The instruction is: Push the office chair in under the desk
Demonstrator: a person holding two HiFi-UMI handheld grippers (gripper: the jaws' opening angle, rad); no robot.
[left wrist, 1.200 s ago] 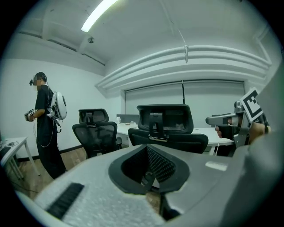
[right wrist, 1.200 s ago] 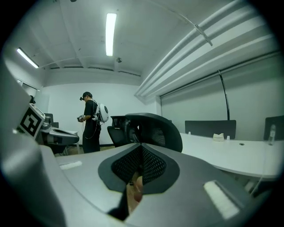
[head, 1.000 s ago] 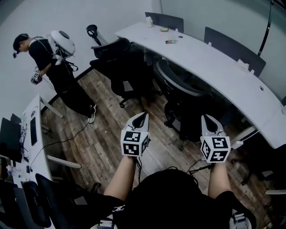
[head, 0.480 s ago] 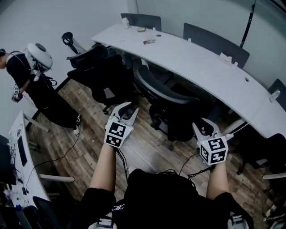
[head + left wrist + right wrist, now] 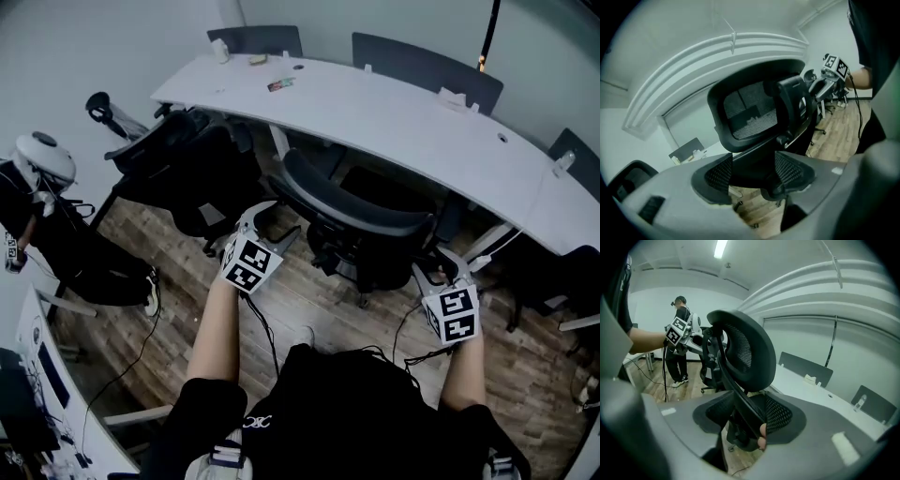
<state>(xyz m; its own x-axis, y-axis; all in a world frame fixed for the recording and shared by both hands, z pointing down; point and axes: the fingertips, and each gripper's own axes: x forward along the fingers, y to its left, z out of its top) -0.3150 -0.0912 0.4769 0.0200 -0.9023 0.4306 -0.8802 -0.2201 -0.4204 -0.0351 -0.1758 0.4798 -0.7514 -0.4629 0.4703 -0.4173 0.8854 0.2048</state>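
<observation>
The jaws of the left gripper [image 5: 258,217] and the right gripper [image 5: 439,267] had just been opened wide, and the backrest of the office chair [image 5: 352,211] was framed, unclamped, between each pair.

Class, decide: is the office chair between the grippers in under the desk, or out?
Out: the office chair backrest stands short of the desk edge, over the wood floor.

An office chair [image 5: 361,214] stands on the wooden floor [image 5: 187,272].
</observation>
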